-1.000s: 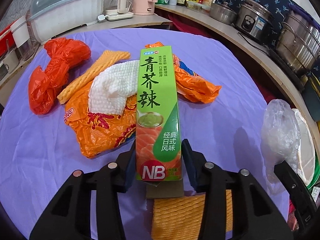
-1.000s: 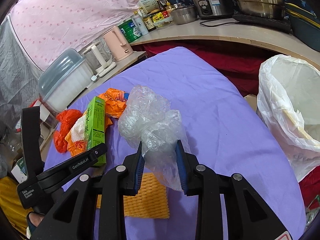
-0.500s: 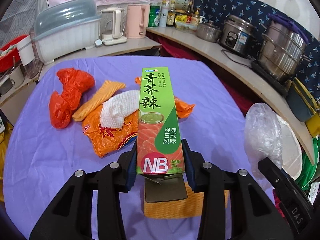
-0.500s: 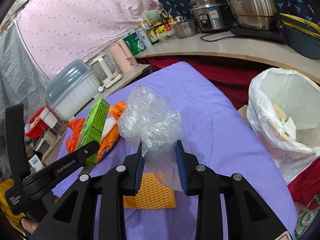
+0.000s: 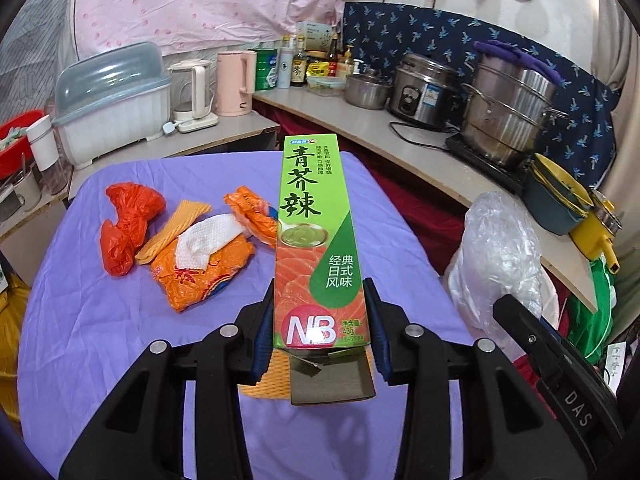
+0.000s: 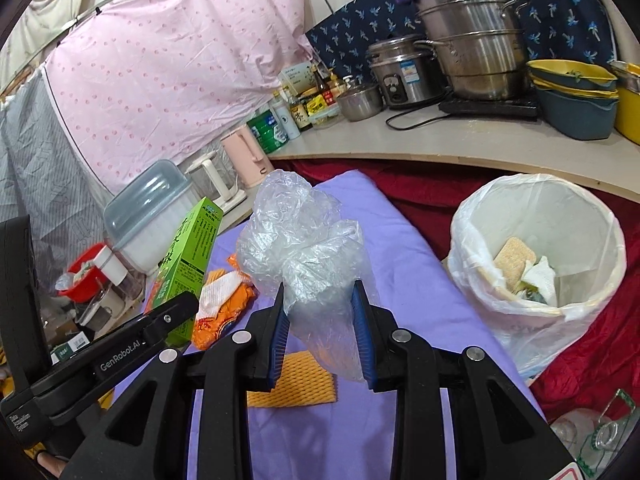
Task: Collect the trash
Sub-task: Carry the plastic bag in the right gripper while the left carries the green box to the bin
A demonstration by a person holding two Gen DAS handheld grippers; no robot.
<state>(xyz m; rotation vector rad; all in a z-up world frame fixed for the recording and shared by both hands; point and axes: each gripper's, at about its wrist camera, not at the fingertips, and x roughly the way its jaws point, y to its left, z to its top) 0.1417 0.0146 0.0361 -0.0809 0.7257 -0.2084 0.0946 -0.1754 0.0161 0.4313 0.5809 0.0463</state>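
My left gripper (image 5: 319, 332) is clamping the tall green cardboard wasabi box (image 5: 314, 240); my right gripper (image 6: 320, 326) is pinching the crumpled clear plastic bag (image 6: 304, 248), both lifted for carrying to the white-lined bin (image 6: 536, 216).

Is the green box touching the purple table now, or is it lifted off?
Apart. In the right wrist view the green box, held in the left gripper, hangs clear above the purple table.

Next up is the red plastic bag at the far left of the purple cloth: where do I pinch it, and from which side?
Probably the narrow waist of the red plastic bag, between its two bulging lobes, coming from above with fingers across the neck. The bag lies crumpled flat on the purple cloth; the lobes look too wide and slippery.
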